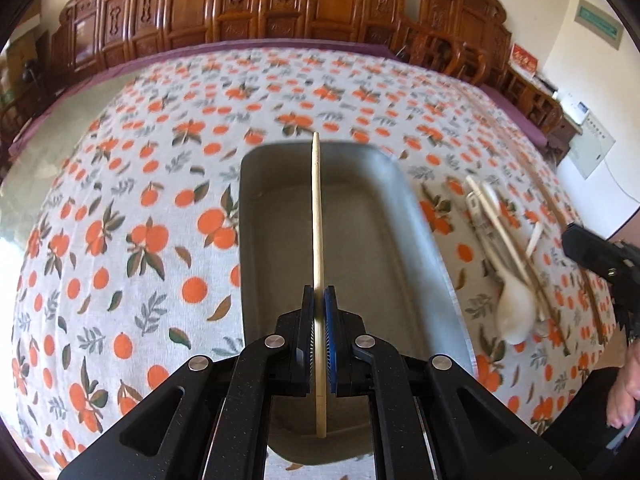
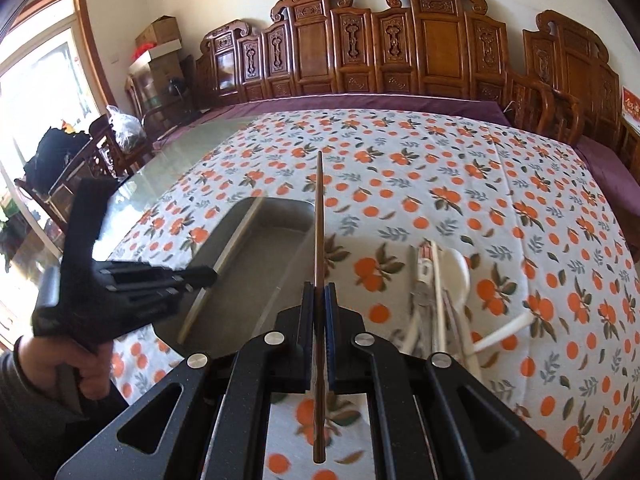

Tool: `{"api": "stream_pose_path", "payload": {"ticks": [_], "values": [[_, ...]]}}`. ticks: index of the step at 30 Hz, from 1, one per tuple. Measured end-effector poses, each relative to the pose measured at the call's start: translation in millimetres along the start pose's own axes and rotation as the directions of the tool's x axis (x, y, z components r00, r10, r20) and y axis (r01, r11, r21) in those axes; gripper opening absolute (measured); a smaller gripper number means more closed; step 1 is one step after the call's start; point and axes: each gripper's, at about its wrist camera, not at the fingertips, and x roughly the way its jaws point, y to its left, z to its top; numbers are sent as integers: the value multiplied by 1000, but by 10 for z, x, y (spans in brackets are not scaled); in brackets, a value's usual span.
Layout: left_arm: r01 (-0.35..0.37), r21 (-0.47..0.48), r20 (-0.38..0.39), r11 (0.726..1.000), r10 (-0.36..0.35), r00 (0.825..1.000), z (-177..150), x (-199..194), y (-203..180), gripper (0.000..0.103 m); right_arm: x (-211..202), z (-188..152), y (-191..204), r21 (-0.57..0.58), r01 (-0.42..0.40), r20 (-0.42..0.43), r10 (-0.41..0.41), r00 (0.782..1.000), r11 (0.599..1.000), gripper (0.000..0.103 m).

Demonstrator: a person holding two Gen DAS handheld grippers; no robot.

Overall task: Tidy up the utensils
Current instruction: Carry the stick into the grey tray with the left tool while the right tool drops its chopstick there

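Note:
My left gripper (image 1: 319,294) is shut on a pale bamboo chopstick (image 1: 317,216), held above the grey tray (image 1: 416,216). The same gripper (image 2: 208,276) shows at the left of the right wrist view, its chopstick (image 2: 236,240) slanting over the tray (image 2: 288,212). My right gripper (image 2: 319,290) is shut on a dark brown chopstick (image 2: 319,216) that points away over the tablecloth, just right of the tray. A white spoon (image 1: 516,308) and several chopsticks (image 1: 504,232) lie in a pile right of the tray; in the right wrist view the spoon (image 2: 458,268) sits right of my gripper.
A tablecloth (image 1: 140,200) printed with oranges covers the table, with glass and purple cloth at its far edge. Carved wooden chairs (image 2: 400,40) line the back. A person's hand (image 2: 80,368) holds the left gripper's handle. Boxes and bags stand at the far left by a window.

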Motion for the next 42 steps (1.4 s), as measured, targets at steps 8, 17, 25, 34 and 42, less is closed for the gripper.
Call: {"api": "stream_pose_path", "payload": {"ticks": [8, 17, 25, 34, 42], "values": [[-4, -15, -1, 1000, 4, 1000, 17, -12, 68, 5, 188, 70, 241, -9, -16, -20, 16, 1000, 1000, 6], [-10, -29, 80, 1000, 12, 997, 80, -294, 166, 5, 532, 34, 384, 33, -30, -80, 32, 996, 999, 6], [-9, -76, 117, 997, 17, 993, 105, -440, 378, 5, 869, 45, 542, 58, -43, -126, 50, 991, 997, 6], [-10, -97, 127, 995, 22, 992, 118, -471, 476, 5, 1068, -27, 657, 51, -29, -164, 38, 986, 998, 6], [-12, -88, 133, 996, 23, 991, 129, -468, 395, 5, 889, 27, 536, 35, -51, -117, 55, 992, 998, 9]]}}
